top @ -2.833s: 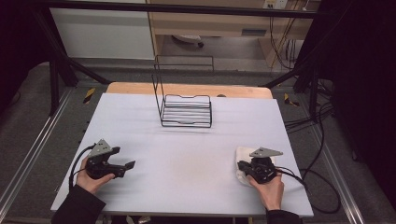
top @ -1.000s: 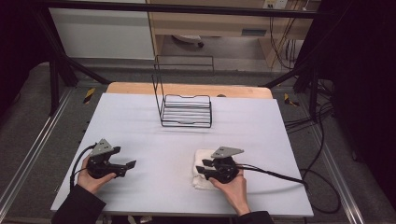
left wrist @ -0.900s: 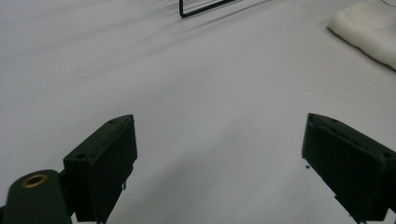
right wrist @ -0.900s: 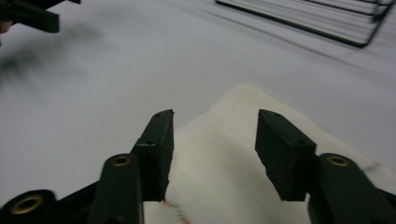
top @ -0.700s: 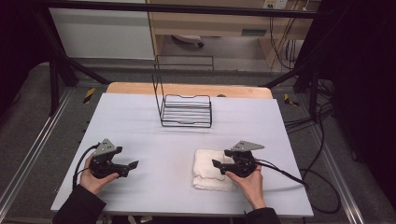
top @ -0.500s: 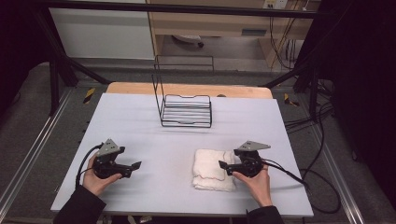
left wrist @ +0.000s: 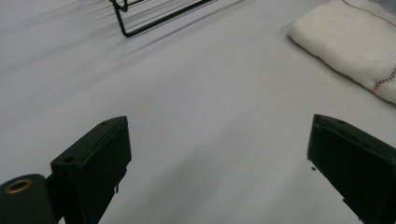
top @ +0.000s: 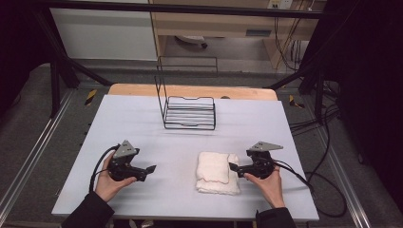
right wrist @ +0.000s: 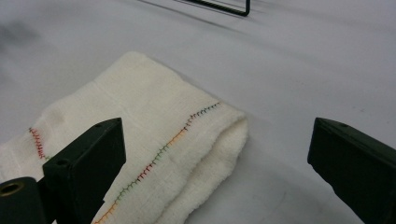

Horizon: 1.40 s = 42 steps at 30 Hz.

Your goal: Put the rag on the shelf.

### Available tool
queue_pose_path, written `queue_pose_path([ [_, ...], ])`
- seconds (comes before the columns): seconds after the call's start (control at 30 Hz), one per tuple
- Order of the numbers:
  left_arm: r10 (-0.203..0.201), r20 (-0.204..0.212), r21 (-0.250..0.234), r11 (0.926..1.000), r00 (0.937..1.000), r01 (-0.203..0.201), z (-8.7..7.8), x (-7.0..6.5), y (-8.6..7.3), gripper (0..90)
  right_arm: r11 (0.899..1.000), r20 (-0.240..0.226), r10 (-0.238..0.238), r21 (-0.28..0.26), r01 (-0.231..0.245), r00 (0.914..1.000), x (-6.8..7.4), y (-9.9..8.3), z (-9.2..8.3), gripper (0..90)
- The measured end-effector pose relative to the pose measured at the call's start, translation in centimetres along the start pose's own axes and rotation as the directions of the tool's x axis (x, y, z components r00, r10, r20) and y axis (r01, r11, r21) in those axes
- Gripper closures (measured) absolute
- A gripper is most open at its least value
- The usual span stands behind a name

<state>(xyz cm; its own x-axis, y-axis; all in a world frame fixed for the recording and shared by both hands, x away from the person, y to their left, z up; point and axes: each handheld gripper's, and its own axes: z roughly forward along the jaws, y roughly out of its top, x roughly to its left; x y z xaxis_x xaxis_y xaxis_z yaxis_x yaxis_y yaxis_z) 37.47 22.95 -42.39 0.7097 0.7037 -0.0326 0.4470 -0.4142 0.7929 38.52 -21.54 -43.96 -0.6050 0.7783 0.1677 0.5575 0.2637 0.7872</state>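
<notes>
The right gripper, jaws just opened and released, sits beside the folded white terry towel; the left gripper gapes empty over the pale grey table

1. The high view sits above the person's side of the desk, looking forward and down; it takes in the whole top, the floor around it and both forearms.
2. The left gripper view rides on the left hand-held gripper, very low and close to the desk, looking across the top toward the folded towel and the wire rack.
3. The right gripper view rides on the right hand-held gripper, close over the same towel, with the rack's base beyond.
4. All 3 views share the towel, the rack and the desk between them.
</notes>
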Motion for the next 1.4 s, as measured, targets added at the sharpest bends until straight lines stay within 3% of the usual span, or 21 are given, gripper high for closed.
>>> queue_pose_path([
  [0.37, 0.029, 0.062, -0.013, 0.9995, 0.9976, -0.028, 2.6, -2.9, 3.2, 5.7, 1.0, 0.027, -0.008, -0.003, 0.008, 0.9996, 0.0, -0.3, -0.5, 2.7],
  [0.5, 0.023, 0.068, -0.008, 0.9997, 0.9974, -0.022, 3.9, -3.7, 4.4, 6.4, 1.0, 0.036, -0.024, 0.011, 0.023, 0.9991, 0.1, -0.6, -0.6, 3.6],
  [0.63, 0.009, 0.07, -0.017, 0.9998, 0.9975, -0.008, 5.0, -4.4, 5.9, 8.8, 1.0, 0.035, -0.016, 0.019, 0.015, 0.9993, -0.1, -0.9, -0.6, 4.5],
  [0.8, 0.0, 0.067, 0.007, 1.0, 0.9978, 0.0, 6.8, -5.3, 7.3, 12.3, 1.0, 0.03, -0.005, 0.017, 0.005, 0.9995, 0.0, -1.0, -0.7, 5.2],
  [1.17, -0.031, 0.05, 0.086, 0.9959, 0.9983, 0.027, 11.1, -6.4, 8.1, 27.5, 1.0, 0.033, -0.01, 0.02, 0.009, 0.9994, 0.1, -1.1, -0.7, 5.4],
  [1.4, -0.067, 0.052, 0.099, 0.9932, 0.9964, 0.061, 12.7, -7.0, 8.3, 37.9, 0.999, 0.032, -0.018, 0.032, 0.017, 0.9993, 0.1, -1.1, -0.6, 5.5],
])
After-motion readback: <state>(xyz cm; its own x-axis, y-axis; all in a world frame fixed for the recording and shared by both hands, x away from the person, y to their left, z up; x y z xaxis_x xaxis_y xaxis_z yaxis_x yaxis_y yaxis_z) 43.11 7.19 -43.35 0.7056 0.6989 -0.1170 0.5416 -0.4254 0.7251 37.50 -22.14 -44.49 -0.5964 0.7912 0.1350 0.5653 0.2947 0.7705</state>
